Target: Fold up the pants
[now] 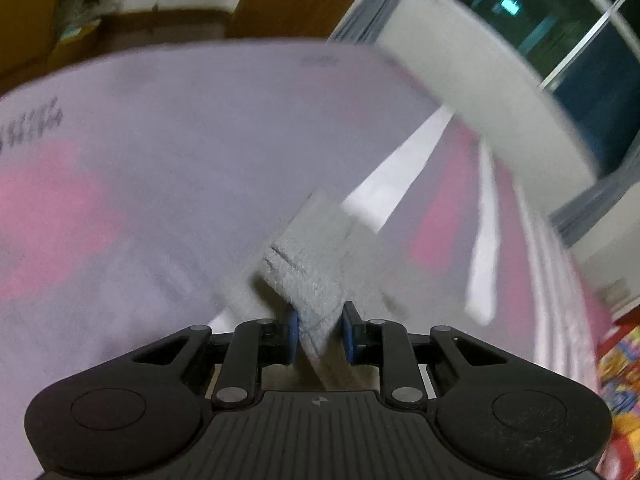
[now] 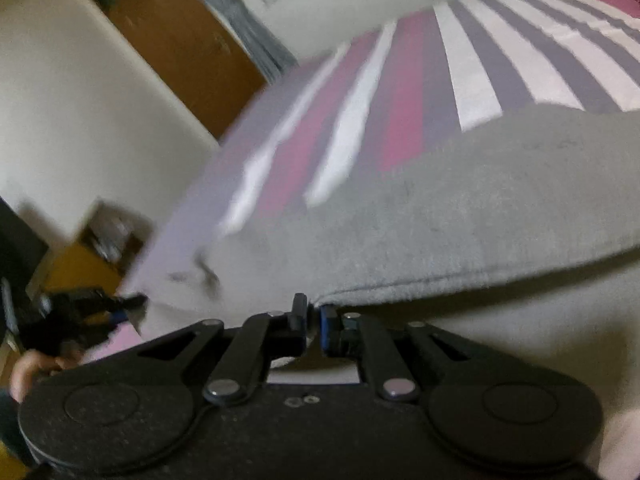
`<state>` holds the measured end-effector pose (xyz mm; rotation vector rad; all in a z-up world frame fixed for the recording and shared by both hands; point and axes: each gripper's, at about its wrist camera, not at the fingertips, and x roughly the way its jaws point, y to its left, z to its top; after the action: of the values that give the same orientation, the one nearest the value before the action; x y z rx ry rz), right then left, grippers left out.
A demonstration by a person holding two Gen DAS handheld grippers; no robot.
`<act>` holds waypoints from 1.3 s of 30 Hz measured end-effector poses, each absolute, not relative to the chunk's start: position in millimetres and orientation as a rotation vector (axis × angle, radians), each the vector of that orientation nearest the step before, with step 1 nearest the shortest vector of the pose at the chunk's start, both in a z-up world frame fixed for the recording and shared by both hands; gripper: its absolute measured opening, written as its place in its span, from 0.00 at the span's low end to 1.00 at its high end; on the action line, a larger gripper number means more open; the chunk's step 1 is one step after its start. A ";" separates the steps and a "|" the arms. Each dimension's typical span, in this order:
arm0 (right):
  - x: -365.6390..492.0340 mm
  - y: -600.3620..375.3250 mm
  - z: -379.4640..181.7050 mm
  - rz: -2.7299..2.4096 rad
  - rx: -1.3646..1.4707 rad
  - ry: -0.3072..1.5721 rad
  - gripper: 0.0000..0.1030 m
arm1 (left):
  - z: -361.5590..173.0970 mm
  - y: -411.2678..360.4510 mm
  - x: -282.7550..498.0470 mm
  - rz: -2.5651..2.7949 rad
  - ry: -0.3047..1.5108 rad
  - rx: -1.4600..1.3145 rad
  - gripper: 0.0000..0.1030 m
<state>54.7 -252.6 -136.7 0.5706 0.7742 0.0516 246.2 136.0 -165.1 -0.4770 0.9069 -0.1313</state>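
1. Now both tools are clamped: left tool (image 1: 320,334) and right tool (image 2: 314,326) each pinch a pants (image 2: 440,208) edge.
2. Pants lie on striped bed (image 2: 472,80).
3. Soft, light, floppy; grip hems.

The pants (image 2: 440,216) are spread on the bed (image 2: 476,76) — a door (image 2: 180,48) is seen behind, a window (image 1: 560,28) beyond.

Black tongs (image 1: 320,334), blue pads (image 1: 294,330)
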 end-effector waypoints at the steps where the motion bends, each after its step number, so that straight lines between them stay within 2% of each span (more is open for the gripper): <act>1: 55.1 -250.6 -149.4 0.039 0.577 0.813 0.06 | -174.0 137.0 243.1 -0.115 0.911 -0.461 0.21; 4: 52.3 -244.4 -172.5 0.024 0.615 0.879 0.06 | -184.2 144.0 237.5 -0.092 0.910 -0.515 0.22; 9: 47.8 -238.4 -155.9 0.064 0.611 0.807 0.06 | -163.0 139.4 238.6 -0.108 0.846 -0.499 0.21; 17: 43.9 -237.7 -142.1 0.112 0.649 0.763 0.06 | -160.8 152.1 235.6 -0.093 0.812 -0.520 0.21; 21: 57.8 -234.0 -163.9 0.080 0.584 0.864 0.07 | -184.6 151.3 235.4 -0.047 0.860 -0.473 0.21; 22: 58.5 -234.0 -172.4 0.067 0.573 0.893 0.12 | -188.2 149.7 235.5 -0.045 0.873 -0.470 0.21; 23: 57.2 -236.1 -176.7 0.063 0.590 0.901 0.12 | -185.9 145.8 235.0 -0.044 0.879 -0.443 0.22; 25: 53.4 -239.9 -172.2 0.067 0.609 0.895 0.21 | -172.0 135.2 229.0 -0.021 0.867 -0.363 0.24; 27: 44.8 -245.8 -160.6 0.067 0.613 0.888 0.25 | -153.4 124.9 215.0 -0.019 0.818 -0.301 0.24; 31: 14.9 -272.3 -149.6 0.018 0.599 0.863 0.26 | -123.5 94.0 186.0 -0.120 0.746 -0.205 0.24; 38: -41.4 -365.4 -150.5 -0.253 0.674 0.824 0.27 | -147.3 6.5 163.3 -0.290 0.886 -0.166 0.24; 39: -47.9 -378.3 -152.3 -0.285 0.686 0.819 0.27 | -152.3 -1.1 160.9 -0.297 0.899 -0.157 0.27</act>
<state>-47.9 -378.3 -152.3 0.6863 0.8191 -0.2848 160.9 -1.1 -152.3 -0.1568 0.8989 -0.2970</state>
